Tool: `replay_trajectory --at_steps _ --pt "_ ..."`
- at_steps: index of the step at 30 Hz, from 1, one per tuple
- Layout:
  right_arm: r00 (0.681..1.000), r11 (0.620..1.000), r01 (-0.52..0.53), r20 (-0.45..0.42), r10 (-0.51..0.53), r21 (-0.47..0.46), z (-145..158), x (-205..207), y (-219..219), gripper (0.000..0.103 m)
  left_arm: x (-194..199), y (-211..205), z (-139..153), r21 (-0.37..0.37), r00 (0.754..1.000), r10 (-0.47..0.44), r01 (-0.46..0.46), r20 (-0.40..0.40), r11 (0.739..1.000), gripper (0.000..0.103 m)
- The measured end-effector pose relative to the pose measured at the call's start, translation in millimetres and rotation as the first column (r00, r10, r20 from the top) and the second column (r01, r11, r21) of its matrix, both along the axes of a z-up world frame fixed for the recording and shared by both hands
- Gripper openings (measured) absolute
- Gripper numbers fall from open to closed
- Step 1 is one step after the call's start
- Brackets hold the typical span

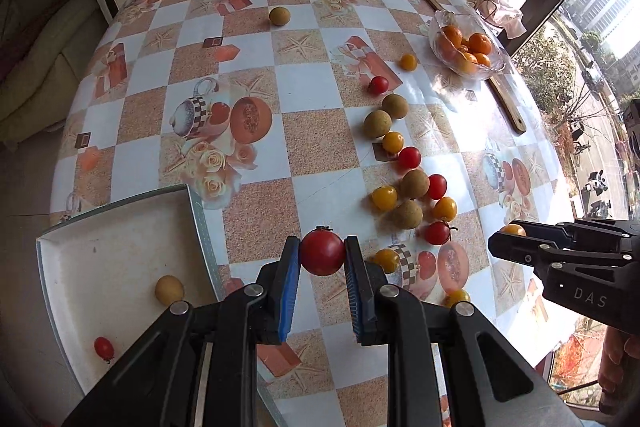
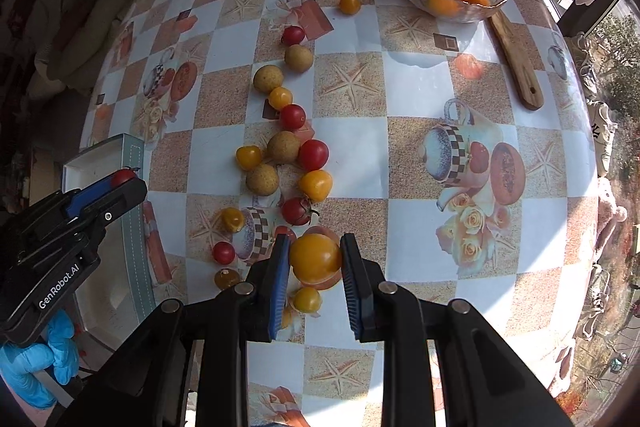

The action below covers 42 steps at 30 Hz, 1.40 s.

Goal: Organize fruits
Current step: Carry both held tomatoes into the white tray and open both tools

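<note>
A: The bench (image 1: 304, 155) wears a glossy checked cloth of white and sandy-orange squares printed with starfish, cups and melons, and a window fills the right edge of the left wrist view.

B: And the fruit?

A: A loose trail of small red tomatoes, yellow tomatoes and tan round fruits (image 2: 282, 147) runs from the upper middle of the frame down to the lower middle. One tan fruit (image 1: 279, 15) sits alone, well apart, near the top.

B: What does the left tool (image 1: 322, 254) have?

A: Its blue-padded fingers (image 1: 289, 279) are closed against both sides of a round red tomato (image 1: 322, 253), held above the cloth at lower centre. In the right wrist view the same tool shows at left, gripped by a blue-gloved hand (image 2: 38, 363).

B: The right tool (image 2: 315, 259)?

A: Narrowed around a yellow-orange tomato (image 2: 315, 255), pads touching both flanks, just above more small yellow ones.

B: Any container?

A: A white square tray with a pale blue rim (image 1: 120, 227) lies at lower left in the left wrist view. It holds one yellow fruit (image 1: 169, 289) and one small red tomato (image 1: 104, 347), apart from each other.

B: Anything else?

A: A clear scalloped glass bowl of oranges (image 2: 492, 1) stands at upper right. A long wooden back scratcher (image 2: 516, 59) lies just beside it; whether it runs under the rim I cannot tell.
</note>
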State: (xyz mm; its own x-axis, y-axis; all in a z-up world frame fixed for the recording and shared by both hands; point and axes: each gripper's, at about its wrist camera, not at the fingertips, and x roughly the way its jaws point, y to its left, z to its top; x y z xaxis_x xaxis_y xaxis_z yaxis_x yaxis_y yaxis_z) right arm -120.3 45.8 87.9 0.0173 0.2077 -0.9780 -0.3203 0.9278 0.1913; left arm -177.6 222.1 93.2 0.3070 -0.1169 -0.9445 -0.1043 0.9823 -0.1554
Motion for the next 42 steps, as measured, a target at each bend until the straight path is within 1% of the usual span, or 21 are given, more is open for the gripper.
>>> replay_trajectory --at_steps 6,10,15,19,23,29,37,42 --pt "0.999 0.999 -0.052 0.005 0.052 0.004 5 -8 28 0.028 -20 24 2 0.003 0.999 0.05 -0.05 0.005 0.999 0.023" --pt "0.995 0.995 -0.096 0.004 0.096 0.0 7 -12 48 0.028 -32 43 5 -0.005 0.995 0.103 -0.103 0.014 0.995 0.023" --pt "0.985 0.985 -0.17 0.006 0.17 -0.008 8 -18 77 0.028 -50 68 4 -0.009 0.984 0.177 -0.177 0.019 0.984 0.023" --pt "0.973 0.973 -0.232 0.005 0.232 -0.003 10 -24 102 0.028 -69 87 3 -0.005 0.971 0.238 -0.238 0.02 0.971 0.023" --pt "0.955 0.955 -0.296 0.001 0.296 0.005 8 -32 131 0.028 -93 108 -1 0.0 0.951 0.308 -0.308 0.011 0.951 0.023" --pt "0.912 0.912 -0.409 -0.027 0.409 0.011 -3 -53 177 0.028 -130 134 -18 0.014 0.913 0.406 -0.406 -0.029 0.914 0.023" --pt "0.859 0.863 -0.504 -0.086 0.504 0.026 -26 -76 231 0.028 -163 149 -51 0.048 0.874 0.476 -0.473 -0.099 0.88 0.023" --pt "0.838 0.844 -0.536 -0.104 0.536 0.025 -40 -84 258 0.028 -173 153 -63 0.065 0.863 0.49 -0.486 -0.119 0.871 0.023"
